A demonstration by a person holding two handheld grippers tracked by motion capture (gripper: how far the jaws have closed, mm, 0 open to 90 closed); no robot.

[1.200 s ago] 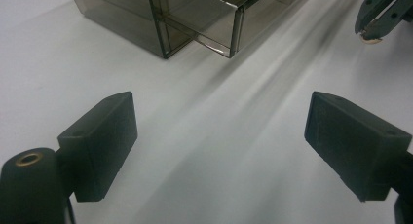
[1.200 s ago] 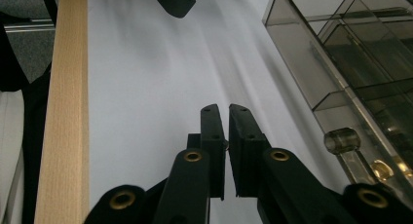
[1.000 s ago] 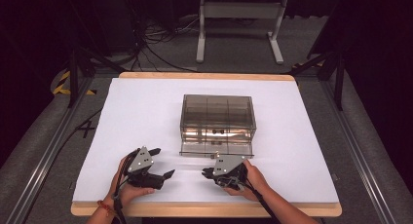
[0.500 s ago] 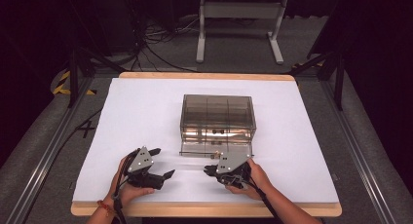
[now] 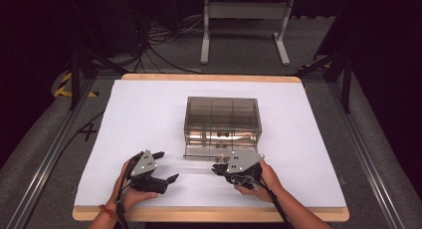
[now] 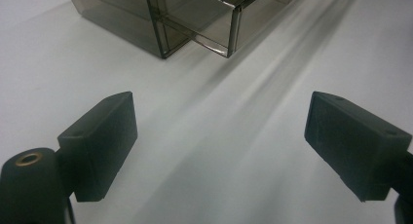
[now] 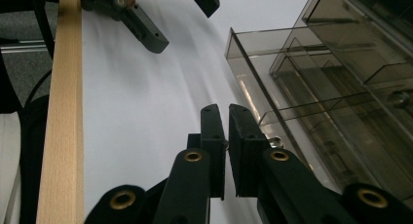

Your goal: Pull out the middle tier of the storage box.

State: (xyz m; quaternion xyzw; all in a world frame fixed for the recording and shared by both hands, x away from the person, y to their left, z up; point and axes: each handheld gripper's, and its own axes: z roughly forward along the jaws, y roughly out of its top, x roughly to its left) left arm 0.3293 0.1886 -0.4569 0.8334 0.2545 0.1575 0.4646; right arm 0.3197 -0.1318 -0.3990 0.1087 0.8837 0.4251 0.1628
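I hold the left tongs (image 5: 166, 167) wide open and empty over the white table (image 5: 149, 109). The right tongs (image 5: 215, 168) are nearly closed, gripping nothing. Just beyond them sits the tinted drawer box (image 5: 222, 117), long axis crosswise, its lower drawer (image 5: 219, 152) pulled toward me. The right gripper view shows small parts inside; nothing obstructs.

Bright white table (image 5: 149, 114) under overhead light, dark surroundings, soft shadows (streaked glare nearby), slightly blurry close-ups
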